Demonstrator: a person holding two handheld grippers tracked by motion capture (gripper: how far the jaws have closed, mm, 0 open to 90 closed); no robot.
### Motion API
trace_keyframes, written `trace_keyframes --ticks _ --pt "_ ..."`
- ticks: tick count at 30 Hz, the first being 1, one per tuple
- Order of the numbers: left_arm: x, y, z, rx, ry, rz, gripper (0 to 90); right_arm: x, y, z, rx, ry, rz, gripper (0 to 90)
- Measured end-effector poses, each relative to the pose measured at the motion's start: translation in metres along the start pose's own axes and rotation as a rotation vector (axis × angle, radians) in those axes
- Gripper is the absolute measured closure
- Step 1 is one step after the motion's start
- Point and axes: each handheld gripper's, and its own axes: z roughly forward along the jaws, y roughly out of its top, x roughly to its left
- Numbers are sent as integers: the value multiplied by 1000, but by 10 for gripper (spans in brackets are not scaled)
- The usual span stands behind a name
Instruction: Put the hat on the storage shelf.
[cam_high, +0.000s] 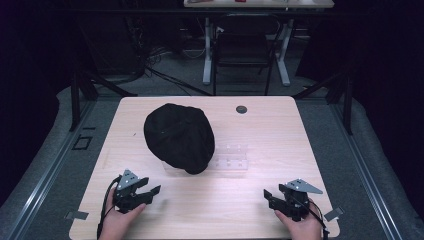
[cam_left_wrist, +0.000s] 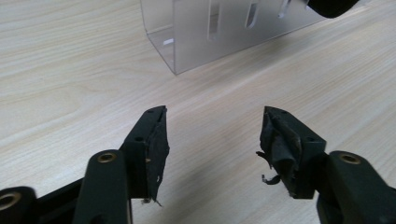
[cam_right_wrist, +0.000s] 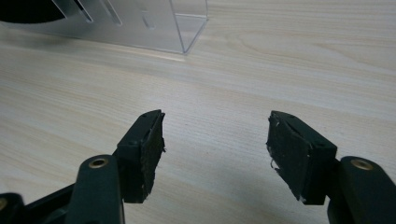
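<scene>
A black cap (cam_high: 179, 136) rests on a clear plastic stand (cam_high: 231, 158) in the middle of the light wooden table (cam_high: 260, 125). My left gripper (cam_high: 151, 194) lies low near the table's front left, held in a hand, jaws wide apart with nothing between them. My right gripper (cam_high: 270, 198) sits near the front right, also open and empty. In the left gripper view the open left gripper (cam_left_wrist: 212, 140) points at the clear stand (cam_left_wrist: 224, 32). In the right gripper view the right gripper (cam_right_wrist: 215, 144) is open over bare wood, with the stand (cam_right_wrist: 140, 28) at the upper left.
A small round dark grommet (cam_high: 241, 109) sits in the table's far part. Behind the table stand a chair (cam_high: 245, 50) and a white desk frame (cam_high: 207, 55) with cables on the floor. Black tripod legs (cam_high: 80, 95) flank the table's far corners.
</scene>
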Motion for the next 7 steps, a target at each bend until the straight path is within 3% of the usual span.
trace_keyframes --ticks 4,7 --pt "0 0 1 -1 3 7 407 -4 0 -1 -5 25 43 356" --pt "-5 2 0 -18 44 43 400 -7 0 -3 -26 40 64 357"
